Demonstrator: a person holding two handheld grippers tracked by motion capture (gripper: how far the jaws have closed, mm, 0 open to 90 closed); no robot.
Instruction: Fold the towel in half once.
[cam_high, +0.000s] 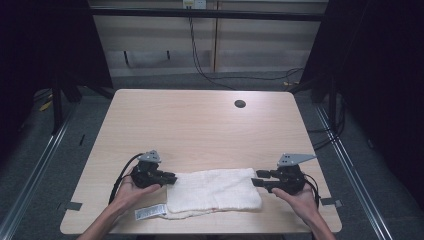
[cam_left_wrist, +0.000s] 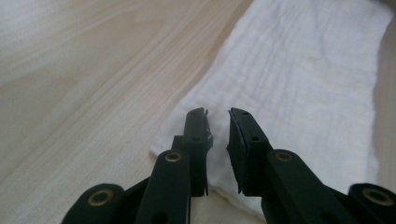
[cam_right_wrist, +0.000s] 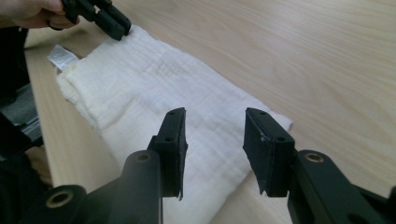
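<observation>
From the high view, a folded white towel (cam_high: 214, 194) lay at the counter's (cam_high: 200, 125) six o'clock edge, long axis running nine to three, the left claw (cam_high: 170, 178) and right claw (cam_high: 257, 178) at its opposite ends. In the left gripper view the jaws stood slightly apart over the towel's near corner, apparently not yet gripping. In the right gripper view the jaws gaped wide, the towel stretching toward eleven o'clock.

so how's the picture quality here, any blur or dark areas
High view: table evenly lit, surroundings nearly black. Left gripper view: left gripper fairly sharp, towel soft and washed out toward the top. Right gripper view: right gripper and towel clear, dark at lower left.
</observation>
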